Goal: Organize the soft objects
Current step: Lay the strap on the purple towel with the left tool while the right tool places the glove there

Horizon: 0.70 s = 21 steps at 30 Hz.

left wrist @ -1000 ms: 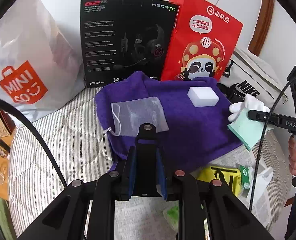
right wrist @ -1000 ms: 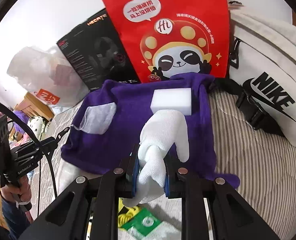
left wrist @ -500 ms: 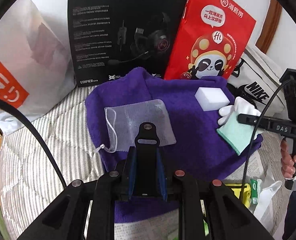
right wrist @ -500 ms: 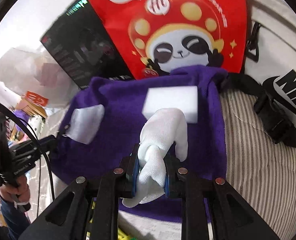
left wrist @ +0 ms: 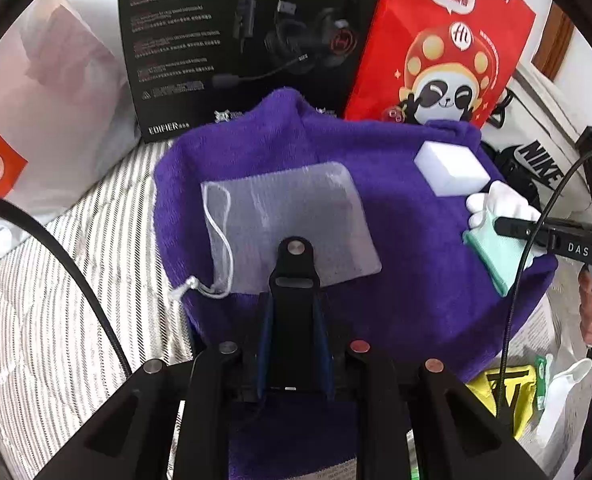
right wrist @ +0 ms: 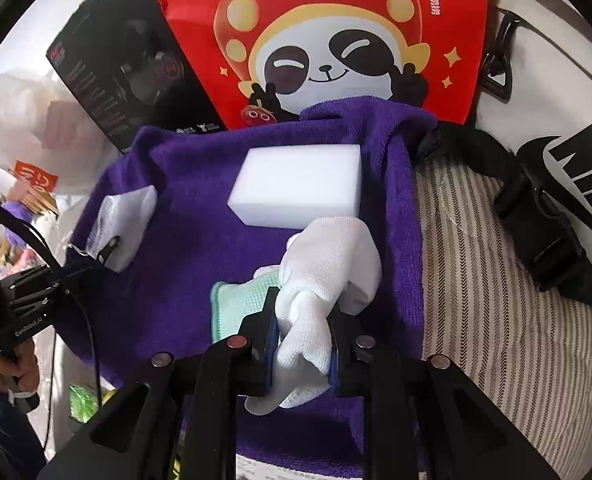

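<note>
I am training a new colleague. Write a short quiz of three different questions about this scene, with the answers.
1. True or false: the right hand-held gripper is shut on a white cloth.
2. Which thing lies nearest the tip of the left hand-held gripper? A) white sponge block B) mesh drawstring pouch C) yellow packet
3. Fill in: the pouch and the sponge block both lie on a ____ towel.

Key: 1 true; 2 B; 3 purple.
</note>
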Motion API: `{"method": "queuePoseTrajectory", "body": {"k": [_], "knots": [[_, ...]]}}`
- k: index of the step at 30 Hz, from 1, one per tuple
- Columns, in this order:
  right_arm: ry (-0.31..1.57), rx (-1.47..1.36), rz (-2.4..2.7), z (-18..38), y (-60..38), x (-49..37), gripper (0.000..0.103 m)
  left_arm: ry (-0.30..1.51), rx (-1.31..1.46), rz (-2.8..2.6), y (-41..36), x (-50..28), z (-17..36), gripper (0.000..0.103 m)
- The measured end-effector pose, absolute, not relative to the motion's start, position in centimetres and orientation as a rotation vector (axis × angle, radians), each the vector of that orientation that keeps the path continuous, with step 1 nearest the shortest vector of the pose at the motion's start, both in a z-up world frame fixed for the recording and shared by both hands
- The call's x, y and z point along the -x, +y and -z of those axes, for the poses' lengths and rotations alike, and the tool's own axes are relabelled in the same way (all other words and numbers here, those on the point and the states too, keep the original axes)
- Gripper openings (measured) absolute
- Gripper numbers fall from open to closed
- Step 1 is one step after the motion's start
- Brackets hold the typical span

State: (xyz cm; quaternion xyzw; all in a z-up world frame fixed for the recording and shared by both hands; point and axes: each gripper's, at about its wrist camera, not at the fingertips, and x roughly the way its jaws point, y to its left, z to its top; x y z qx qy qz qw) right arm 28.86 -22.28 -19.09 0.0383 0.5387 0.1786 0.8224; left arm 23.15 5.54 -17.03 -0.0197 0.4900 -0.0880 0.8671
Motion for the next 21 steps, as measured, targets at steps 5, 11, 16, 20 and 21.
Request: {"method": "queuePoseTrajectory", "body": {"k": [5, 11, 16, 20, 21], "knots": [[1.158, -0.078, -0.386, 19.5, -22.7, -29.1, 0.020, 1.037, 0.040, 0.180, 5.5, -23.2, 17.8, 0.021], [1.153, -0.050, -0.391, 19.6, -22.4, -28.8, 0.023, 1.040, 0.044, 0.171, 5.3, -23.2, 17.9, 0.021], [1.151, -0.048, -0.389, 19.1, -22.7, -28.4, 0.044, 1.052, 0.054, 0.175, 5.3, -23.1, 17.9, 0.034], [1.132, -0.031, -0.384, 18.0, -22.9, -27.7, 0.053, 1.058, 0.042, 0.187, 4.7, -22.7, 17.6, 0.048], [1.126, -0.030, -0.382, 17.7, -23.1, -27.6, 0.055, 1.057, 0.040, 0.183, 4.6, -22.6, 17.5, 0.048]]}}
